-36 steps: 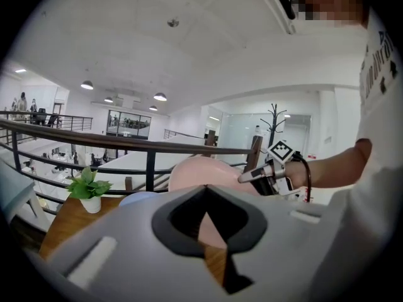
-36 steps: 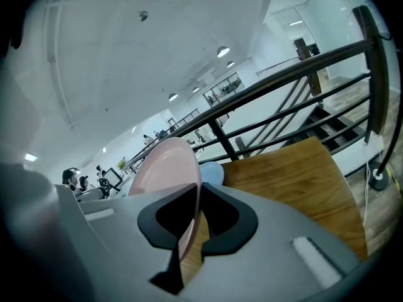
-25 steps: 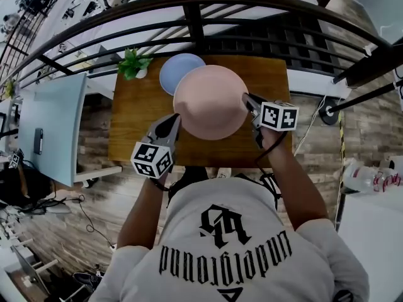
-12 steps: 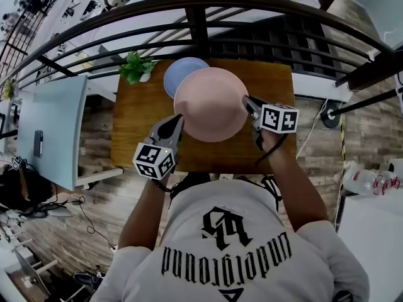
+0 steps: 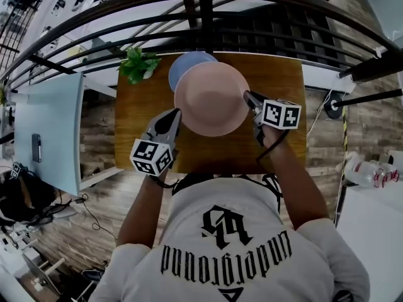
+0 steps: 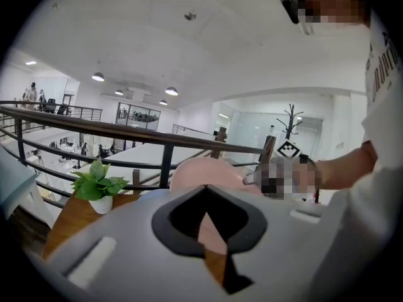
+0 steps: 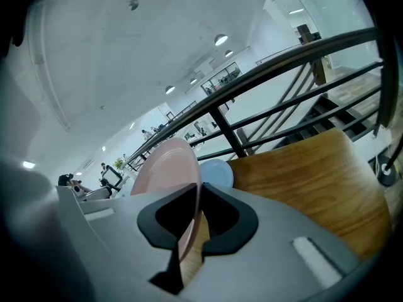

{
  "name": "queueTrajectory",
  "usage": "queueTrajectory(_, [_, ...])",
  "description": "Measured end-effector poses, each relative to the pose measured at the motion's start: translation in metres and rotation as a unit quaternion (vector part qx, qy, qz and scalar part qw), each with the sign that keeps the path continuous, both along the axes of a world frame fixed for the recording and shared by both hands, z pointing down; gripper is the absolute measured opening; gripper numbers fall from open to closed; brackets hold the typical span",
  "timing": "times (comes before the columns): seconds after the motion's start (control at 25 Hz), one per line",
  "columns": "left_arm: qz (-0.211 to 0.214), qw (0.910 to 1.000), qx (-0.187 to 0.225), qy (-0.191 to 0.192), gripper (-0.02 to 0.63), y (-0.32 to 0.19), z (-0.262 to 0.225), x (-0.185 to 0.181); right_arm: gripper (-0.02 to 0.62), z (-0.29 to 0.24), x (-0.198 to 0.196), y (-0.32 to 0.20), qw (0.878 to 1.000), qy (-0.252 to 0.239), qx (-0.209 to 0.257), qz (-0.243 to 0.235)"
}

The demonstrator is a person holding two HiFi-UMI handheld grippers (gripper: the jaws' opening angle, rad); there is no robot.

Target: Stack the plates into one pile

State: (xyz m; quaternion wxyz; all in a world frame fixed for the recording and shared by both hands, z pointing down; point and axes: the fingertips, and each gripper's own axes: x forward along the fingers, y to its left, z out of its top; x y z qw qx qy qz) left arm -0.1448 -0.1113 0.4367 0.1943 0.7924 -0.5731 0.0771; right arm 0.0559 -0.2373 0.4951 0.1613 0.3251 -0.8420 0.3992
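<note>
A pink plate (image 5: 211,98) hangs above the wooden table (image 5: 135,137), and my right gripper (image 5: 247,98) is shut on its right rim. In the right gripper view the pink plate (image 7: 167,168) stands on edge with its rim pinched between the jaws of the right gripper (image 7: 192,222). A light blue plate (image 5: 187,65) lies flat on the far side of the table, mostly hidden behind the pink one; the blue plate (image 7: 215,172) also shows past the jaws. My left gripper (image 5: 173,115) sits shut and empty just off the pink plate's lower left edge. From the left gripper (image 6: 204,214), the pink plate (image 6: 201,172) lies ahead.
A small potted plant (image 5: 138,65) stands on the table's far left corner. A dark metal railing (image 5: 201,5) runs right behind the table. A pale desk (image 5: 50,124) stands to the left. The right half of the table (image 7: 315,181) is bare wood.
The pink plate in my right gripper has drifted slightly farther out, so it covers more of the blue plate. The left gripper has stayed beside the plate's lower left edge.
</note>
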Motion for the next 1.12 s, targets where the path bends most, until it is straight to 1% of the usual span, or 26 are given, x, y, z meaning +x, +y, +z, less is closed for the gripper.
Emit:
queueTrajectory(0.28, [0.011,0.9997,-0.021,0.007,0.046,-0.035,0.024,-0.042,0.026,0.028,-0.036,-0.028,0.999,0.007,-0.029,0.013])
queueTrajectory(0.48, [0.012,0.9991,-0.037,0.015,0.046,-0.059,0.044,-0.069,0.026,0.049,-0.052,-0.05,0.999,0.018,-0.045,0.025])
queueTrajectory(0.64, [0.022,0.9987,-0.044,0.016,0.046,-0.079,0.056,-0.075,0.028,0.06,-0.058,-0.067,0.998,0.024,-0.051,0.033])
queueTrajectory(0.76, [0.026,0.9979,-0.057,0.017,0.046,-0.093,0.072,-0.082,0.028,0.078,-0.067,-0.08,0.997,0.031,-0.064,0.039])
queueTrajectory(0.96, [0.024,0.9964,-0.076,0.028,0.046,-0.107,0.092,-0.095,0.03,0.105,-0.075,-0.093,0.994,0.044,-0.088,0.053])
queueTrajectory(1.12, [0.021,0.9961,-0.079,0.032,0.046,-0.12,0.104,-0.107,0.032,0.118,-0.086,-0.108,0.993,0.051,-0.091,0.06])
